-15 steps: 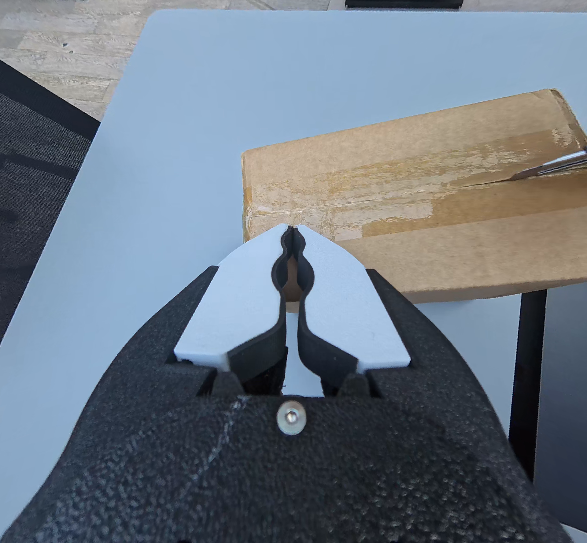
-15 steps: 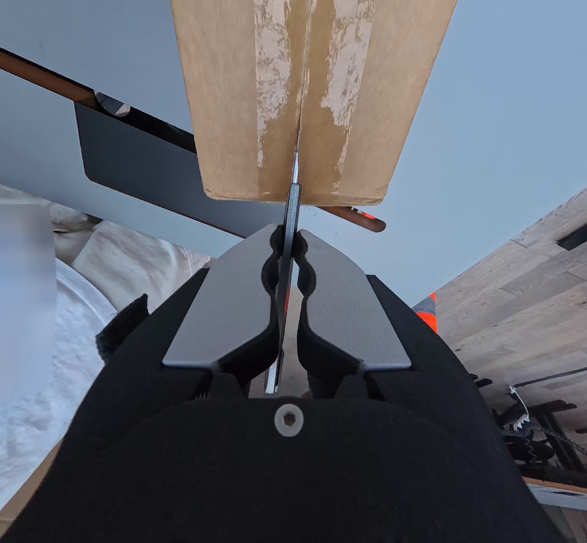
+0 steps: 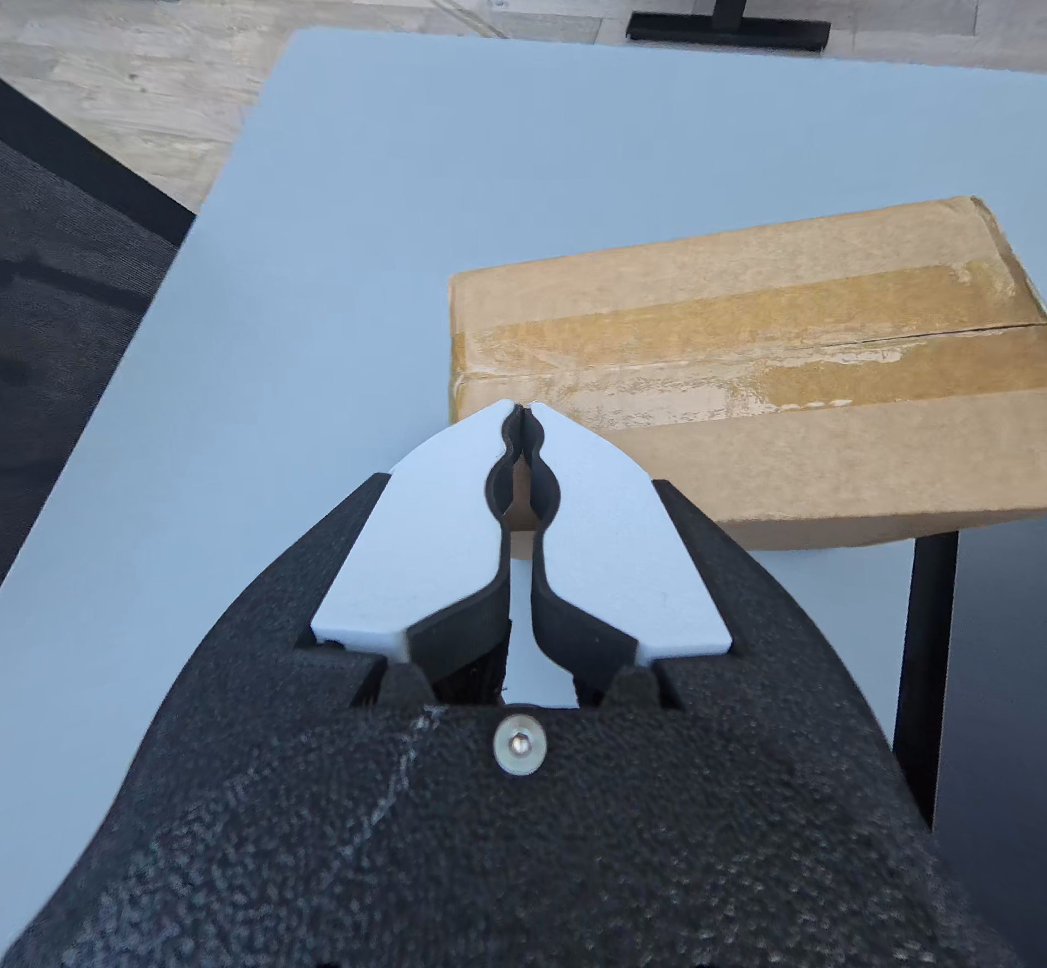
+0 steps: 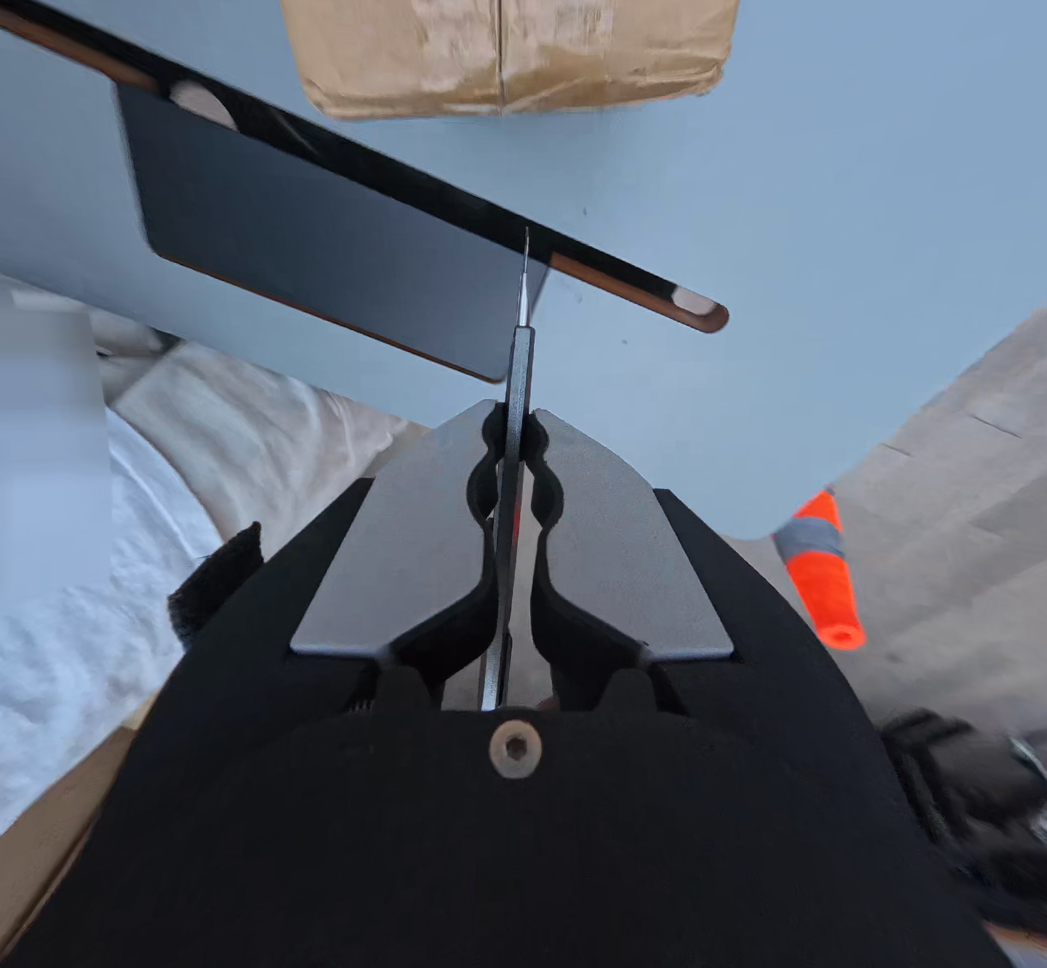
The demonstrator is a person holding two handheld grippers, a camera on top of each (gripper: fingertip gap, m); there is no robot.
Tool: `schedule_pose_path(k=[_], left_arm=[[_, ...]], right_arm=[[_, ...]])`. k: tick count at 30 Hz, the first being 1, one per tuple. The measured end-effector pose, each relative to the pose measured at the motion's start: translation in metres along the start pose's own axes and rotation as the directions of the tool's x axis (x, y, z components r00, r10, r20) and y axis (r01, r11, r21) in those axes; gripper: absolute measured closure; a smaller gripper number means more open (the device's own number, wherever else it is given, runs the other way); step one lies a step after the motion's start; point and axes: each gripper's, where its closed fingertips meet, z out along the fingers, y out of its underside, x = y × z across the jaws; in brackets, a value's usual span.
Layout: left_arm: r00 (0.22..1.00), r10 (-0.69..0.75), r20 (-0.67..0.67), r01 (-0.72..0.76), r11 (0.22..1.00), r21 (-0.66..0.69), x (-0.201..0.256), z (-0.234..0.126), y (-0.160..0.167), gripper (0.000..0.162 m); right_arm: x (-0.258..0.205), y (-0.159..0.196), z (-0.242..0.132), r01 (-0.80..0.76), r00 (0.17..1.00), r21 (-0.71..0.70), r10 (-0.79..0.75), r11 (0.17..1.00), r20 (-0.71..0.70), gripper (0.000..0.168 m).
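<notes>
**Box taped along most of its seam, slit at one end; my blade hangs clear of it**

The cardboard box (image 3: 748, 391) lies on the pale blue table (image 3: 396, 204), one corner over the near edge. Brown tape (image 3: 708, 368) runs along its top seam. Towards three o'clock in my left view the seam shows as a dark open line; towards nine o'clock the tape looks whole. So I judge the cut partly made, with the rest of the seam left.

My right gripper (image 4: 513, 419) is clamped on a thin knife (image 4: 520, 374), held edge-on, its tip pointing to twelve o'clock. The box (image 4: 510, 17) sits at twelve o'clock from that tip, well apart, with bare table between.

My left gripper (image 3: 522, 411) is closed on nothing, tips meeting. The box's corner lies just beyond them, spreading to two o'clock; whether they touch it I cannot tell.
</notes>
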Motion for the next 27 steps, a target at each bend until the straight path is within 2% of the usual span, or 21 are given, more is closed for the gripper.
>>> schedule_pose_path(k=[2, 5, 7, 9, 11, 13, 14, 16, 18, 19, 20, 21, 24, 27], left_arm=[[0.995, -0.096, 0.035, 0.091, 0.988, 0.121, -0.007, -0.022, -0.009, 0.162], [0.922, -0.385, -0.047, 0.385, 0.892, 0.239, -0.010, -0.063, -0.002, 0.162], [0.859, -0.496, -0.127, 0.512, 0.827, 0.232, -0.001, -0.081, 0.017, 0.162], [0.837, -0.534, -0.121, 0.547, 0.816, 0.188, 0.009, -0.088, 0.036, 0.162], [0.831, -0.546, -0.104, 0.556, 0.807, 0.198, 0.017, -0.093, 0.040, 0.162], [0.855, -0.513, -0.072, 0.513, 0.822, 0.245, 0.013, -0.094, 0.025, 0.162], [0.874, -0.485, -0.004, 0.469, 0.843, 0.264, -0.001, -0.091, 0.016, 0.162], [0.917, -0.390, 0.085, 0.360, 0.900, 0.246, -0.028, -0.075, -0.005, 0.162], [0.971, -0.217, 0.100, 0.213, 0.976, 0.043, -0.042, -0.038, -0.003, 0.162], [0.988, -0.120, 0.101, 0.129, 0.988, -0.088, -0.048, -0.020, 0.008, 0.162], [0.997, -0.049, 0.060, 0.058, 0.986, -0.156, -0.048, -0.006, 0.016, 0.162], [1.000, -0.027, -0.015, 0.023, 0.980, -0.196, -0.041, 0.005, 0.021, 0.162], [0.998, -0.044, -0.050, 0.029, 0.965, -0.262, -0.039, 0.012, 0.026, 0.162], [0.998, 0.008, -0.070, -0.031, 0.942, -0.335, -0.032, -0.001, 0.042, 0.162]], right_arm=[[-0.004, -0.012, -0.018, -0.089, 0.991, 0.168, 0.070, 0.982, 0.116, 0.163], [0.022, -0.028, -0.038, -0.182, 0.975, 0.352, 0.123, 0.918, 0.185, 0.162], [0.041, -0.043, -0.041, -0.271, 0.947, 0.437, 0.155, 0.858, 0.283, 0.162], [0.038, -0.061, -0.048, -0.386, 0.866, 0.482, 0.129, 0.786, 0.483, 0.162], [0.028, -0.070, -0.053, -0.446, 0.798, 0.498, 0.079, 0.744, 0.597, 0.163], [0.029, -0.066, -0.043, -0.497, 0.783, 0.518, 0.102, 0.696, 0.614, 0.163], [0.030, -0.061, -0.036, -0.554, 0.753, 0.518, 0.128, 0.651, 0.645, 0.163], [0.016, -0.051, -0.023, -0.679, 0.614, 0.442, 0.124, 0.586, 0.779, 0.162], [0.004, -0.043, -0.005, -0.735, 0.532, 0.382, 0.127, 0.560, 0.837, 0.162], [0.000, -0.040, 0.006, -0.737, 0.527, 0.368, 0.140, 0.568, 0.839, 0.162], [-0.001, -0.037, 0.016, -0.736, 0.529, 0.358, 0.158, 0.574, 0.834, 0.163], [-0.002, -0.035, 0.025, -0.742, 0.521, 0.345, 0.171, 0.575, 0.836, 0.163], [-0.004, -0.045, 0.029, -0.778, 0.442, 0.318, 0.113, 0.543, 0.890, 0.162], [-0.001, -0.054, 0.026, -0.748, 0.471, 0.356, 0.070, 0.559, 0.879, 0.162]])
